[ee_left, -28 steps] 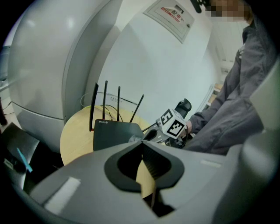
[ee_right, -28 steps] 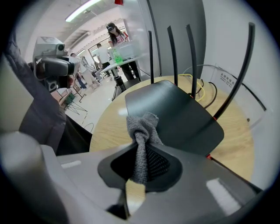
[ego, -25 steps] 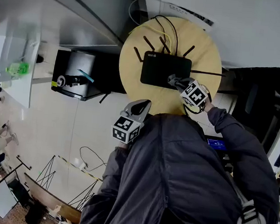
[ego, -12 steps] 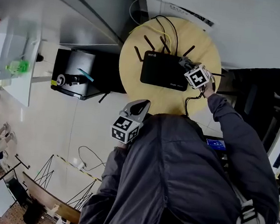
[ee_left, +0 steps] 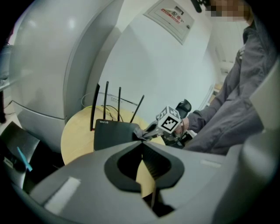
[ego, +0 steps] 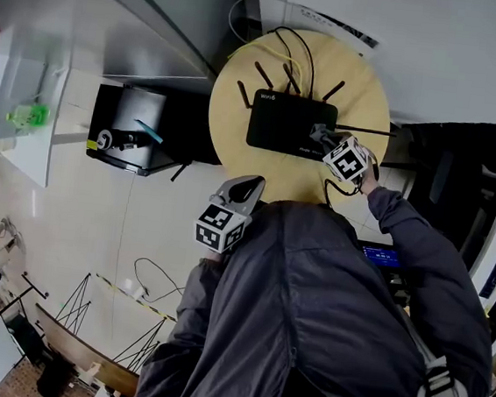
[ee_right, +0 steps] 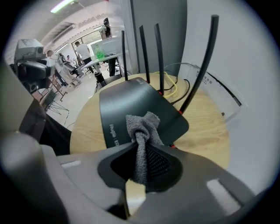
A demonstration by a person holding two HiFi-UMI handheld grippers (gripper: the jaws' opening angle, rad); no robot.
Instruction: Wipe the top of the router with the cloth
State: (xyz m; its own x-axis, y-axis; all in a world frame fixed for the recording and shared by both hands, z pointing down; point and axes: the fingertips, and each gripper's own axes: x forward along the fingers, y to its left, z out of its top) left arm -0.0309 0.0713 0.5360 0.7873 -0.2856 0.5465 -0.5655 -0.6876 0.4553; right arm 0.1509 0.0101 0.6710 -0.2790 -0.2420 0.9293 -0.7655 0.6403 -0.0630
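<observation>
Head view: the right gripper [ego: 324, 141] now sits over the right near corner of the router [ego: 282, 122]. Half a second ago it was further back along the router's right edge, and a second ago it was at the near edge. This reads as a back-and-forth stroke over the right end only, so the left part of the top is probably still to do. The router lies mid-worktop [ego: 236, 148], with cables leaving over the far edge. The left gripper [ego: 248, 184] hangs off the worktop's near edge, position unchanged.

Left gripper view: fingers pressed together with nothing between them. Idle.

Right gripper view: fingers pinching the cloth [ee_right: 142, 127], which is grey and bunched into a wad. Its free end appears to rest on the router top, just beside the print at the near edge. The router is a dark, matte, flat slab with antennas [ee_right: 199, 65] standing along its far edge. No dust can be made out.
</observation>
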